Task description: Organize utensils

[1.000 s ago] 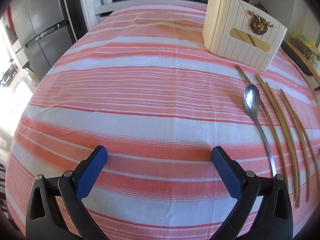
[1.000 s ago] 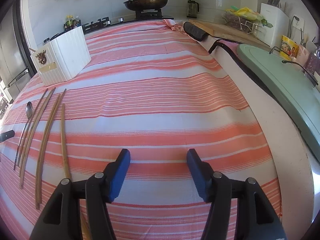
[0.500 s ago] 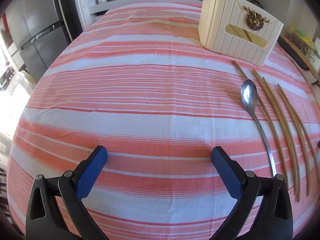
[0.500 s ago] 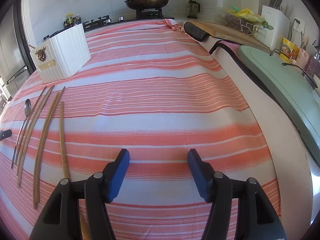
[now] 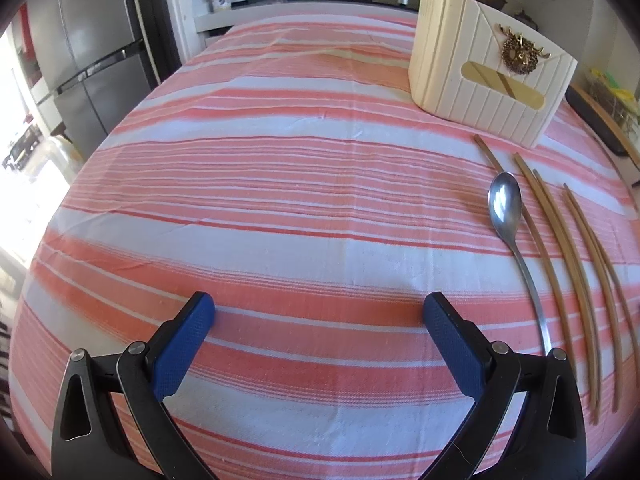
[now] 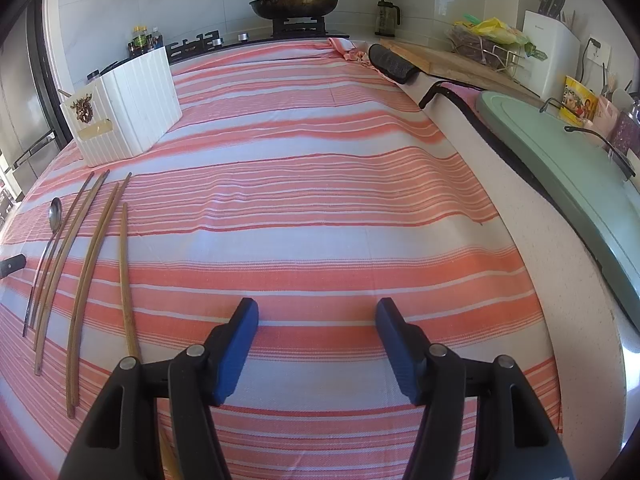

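Observation:
A steel spoon and several wooden chopsticks lie side by side on the striped cloth, right of my left gripper. A white ribbed utensil holder stands beyond them. My left gripper is open and empty above the cloth. In the right wrist view the spoon, the chopsticks and the holder are at the left. My right gripper is open and empty, right of the chopsticks.
The red and white striped cloth covers the counter. A stove with a lidded pan is at the back. A green board, a cutting board and a dish rack lie to the right. A fridge stands at the left.
Both grippers have moved slightly forward over the cloth; the holder and utensils appear a little nearer. Both stay open.

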Available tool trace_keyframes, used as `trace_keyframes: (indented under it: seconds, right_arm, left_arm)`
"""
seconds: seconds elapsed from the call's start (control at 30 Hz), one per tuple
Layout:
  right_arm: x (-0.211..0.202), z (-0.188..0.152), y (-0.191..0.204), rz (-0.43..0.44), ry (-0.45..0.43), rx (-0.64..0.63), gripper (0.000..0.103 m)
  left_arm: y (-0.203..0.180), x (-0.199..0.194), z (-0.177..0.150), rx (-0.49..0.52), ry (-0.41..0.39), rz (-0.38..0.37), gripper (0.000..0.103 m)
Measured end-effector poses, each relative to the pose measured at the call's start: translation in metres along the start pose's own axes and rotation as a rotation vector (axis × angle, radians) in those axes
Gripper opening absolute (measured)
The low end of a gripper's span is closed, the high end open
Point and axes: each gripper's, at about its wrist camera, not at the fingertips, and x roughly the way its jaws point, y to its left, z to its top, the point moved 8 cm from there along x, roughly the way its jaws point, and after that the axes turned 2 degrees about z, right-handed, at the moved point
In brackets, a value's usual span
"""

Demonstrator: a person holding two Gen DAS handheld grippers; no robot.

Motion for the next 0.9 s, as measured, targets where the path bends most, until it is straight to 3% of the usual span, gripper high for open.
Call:
trace_keyframes:
  seconds: [0.9]
  right_arm:
    - [0.0002, 0.0000, 0.0003, -0.013, 0.002, -0.007, 0.063]
  left_arm:
    - [0.0003, -0.0015, 0.0022, -0.004, -0.008, -0.017, 0.103]
